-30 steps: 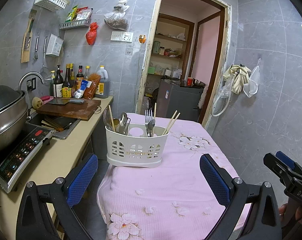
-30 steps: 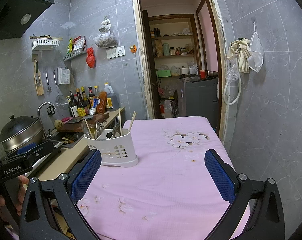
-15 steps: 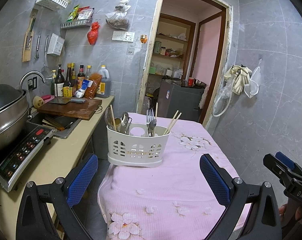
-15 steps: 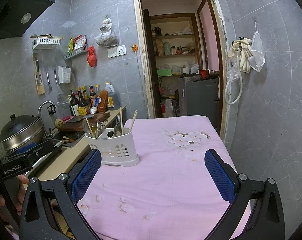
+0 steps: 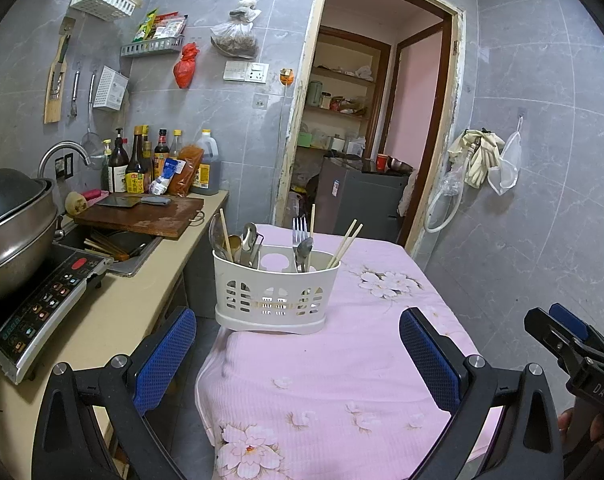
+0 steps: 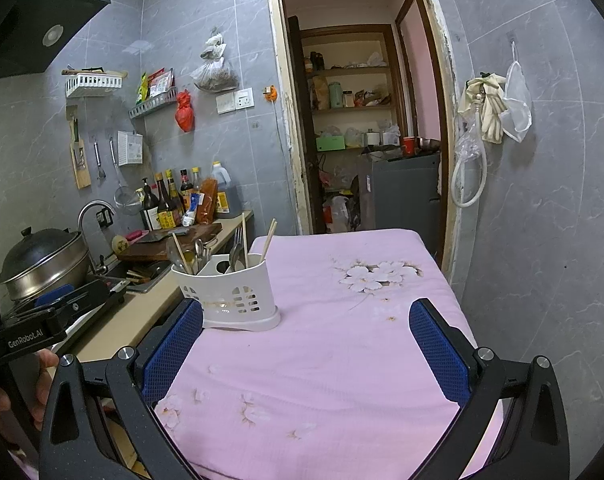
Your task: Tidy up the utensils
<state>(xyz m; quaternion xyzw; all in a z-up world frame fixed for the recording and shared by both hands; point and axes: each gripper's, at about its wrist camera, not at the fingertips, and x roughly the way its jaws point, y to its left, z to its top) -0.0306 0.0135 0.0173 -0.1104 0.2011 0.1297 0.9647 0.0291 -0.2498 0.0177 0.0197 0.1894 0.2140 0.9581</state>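
The pink-clothed table lay bare from 6 o'clock up to the far edge. Only the white utensil caddy stood in the way at 10 o'clock, with the kitchen counter close at 9.

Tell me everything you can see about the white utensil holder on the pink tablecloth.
The utensil holder is a white caddy that looks like plastic, with a curved front, arched cut-out slots in its wall and a wider base. It stands upright near the left edge of the table's pink flowered cloth, beside the counter. Inner dividers split it into compartments holding spoons, a fork and chopsticks. Neither gripper touches it.
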